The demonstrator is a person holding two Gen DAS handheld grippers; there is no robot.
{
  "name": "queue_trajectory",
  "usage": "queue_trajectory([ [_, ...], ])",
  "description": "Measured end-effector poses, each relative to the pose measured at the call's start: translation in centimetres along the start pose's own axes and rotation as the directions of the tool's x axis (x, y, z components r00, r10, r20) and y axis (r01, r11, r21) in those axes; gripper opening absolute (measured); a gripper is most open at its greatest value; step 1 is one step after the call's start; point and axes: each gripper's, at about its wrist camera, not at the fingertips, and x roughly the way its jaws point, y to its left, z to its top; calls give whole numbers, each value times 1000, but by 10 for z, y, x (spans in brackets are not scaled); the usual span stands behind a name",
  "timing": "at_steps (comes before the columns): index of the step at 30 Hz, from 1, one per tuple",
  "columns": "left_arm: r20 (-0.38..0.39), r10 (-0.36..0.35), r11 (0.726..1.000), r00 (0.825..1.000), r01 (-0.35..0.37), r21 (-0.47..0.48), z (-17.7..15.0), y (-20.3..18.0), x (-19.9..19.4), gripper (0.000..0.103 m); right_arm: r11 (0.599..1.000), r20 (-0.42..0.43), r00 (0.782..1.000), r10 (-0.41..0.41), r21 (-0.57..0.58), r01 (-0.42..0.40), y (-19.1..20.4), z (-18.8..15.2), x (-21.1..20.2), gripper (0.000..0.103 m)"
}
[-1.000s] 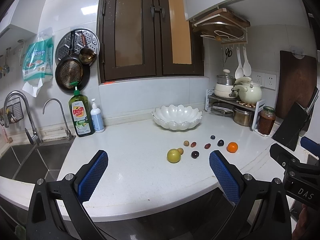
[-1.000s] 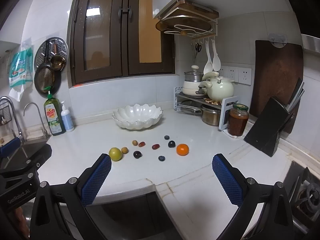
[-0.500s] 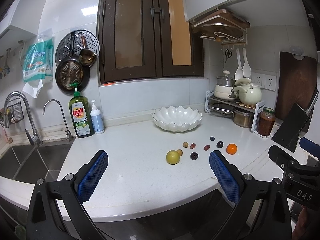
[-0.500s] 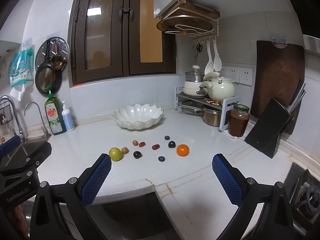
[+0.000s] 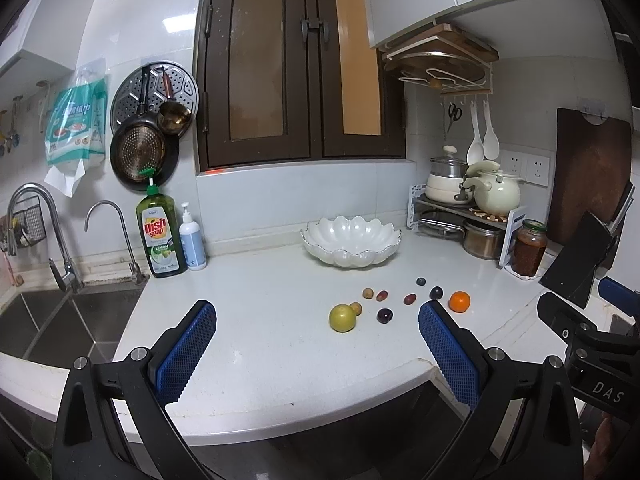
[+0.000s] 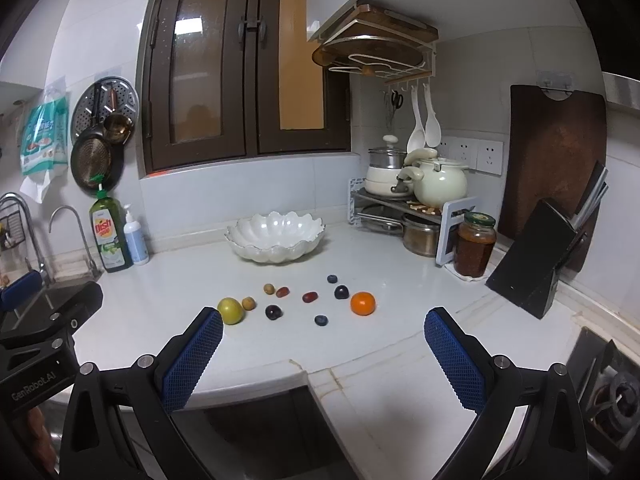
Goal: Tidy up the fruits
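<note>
Landmark: white scalloped bowl (image 5: 351, 242) (image 6: 275, 237), standing at the back of the white countertop (image 5: 256, 320) (image 6: 392, 304); nothing visible inside it.
Left gripper (image 5: 317, 350): blue-padded jaws spread wide, holding nothing, raised over the counter's front edge, well short of the bowl.
Right gripper (image 6: 323, 356): jaws likewise spread wide and holding nothing, over the front edge of the counter, well short of the bowl.
Green-yellow fruit (image 5: 343, 318) (image 6: 231, 311): on the counter in front of the bowl, left end of the scatter, nearest the front edge.
Small tan fruit (image 5: 355, 308) (image 6: 248, 303): touching or just beside the green-yellow fruit, on its bowl side.
Second tan fruit (image 5: 367, 293) (image 6: 269, 289): nearer the bowl, with a red grape (image 5: 382, 295) (image 6: 282, 291) just beside it.
Dark plum-like fruit (image 5: 385, 315) (image 6: 273, 312): in front of that pair, farther from the bowl.
Second red grape (image 5: 410, 299) (image 6: 310, 297): mid-scatter, in front of the bowl.
Dark round fruit (image 5: 436, 292) (image 6: 341, 291): right of centre, just beside the orange.
Orange (image 5: 459, 301) (image 6: 363, 303): right end of the scatter, in front and to the right of the bowl.
Blueberries: one (image 5: 420, 281) (image 6: 332, 278) closest to the bowl; another (image 6: 321, 320) farthest from it, seen in the right wrist view only.
Dish soap bottle (image 5: 161, 235) (image 6: 109, 237): left of the bowl against the wall, with a white pump bottle (image 5: 192, 243) (image 6: 135, 241) beside it.
Sauce jar (image 5: 529, 247) (image 6: 475, 244): right of the bowl, beside the pot rack.
</note>
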Motion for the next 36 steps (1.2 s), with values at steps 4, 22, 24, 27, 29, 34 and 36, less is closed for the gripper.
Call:
queue_trajectory([
  [4,2,-6,1000,1000,6,-1,1,1,0,103,1000,1,1000,1,2,-1,-1,0,-1,102],
  [22,-11,-6,1000,1000,6,-2,4,1,5,103,1000,-13,1000,7,3,-7,1,5,4,102],
  [24,-9,-7,1000,1000,7,-3,4,1,5,103,1000,-16,1000,7,2,-7,2,6,6,102],
  [27,-16,-8,1000,1000,8,-3,4,2,7,103,1000,-21,1000,6,1,-6,4,7,9,102],
  [29,-24,-9,1000,1000,9,-2,4,2,11,103,1000,-25,1000,5,1,-5,5,6,10,102],
  [34,-40,-13,1000,999,13,-1,4,3,21,103,1000,-39,999,4,0,-4,7,7,18,102],
  [36,-50,-20,1000,999,20,-3,4,2,26,103,1000,-45,999,2,2,-2,7,6,21,102],
])
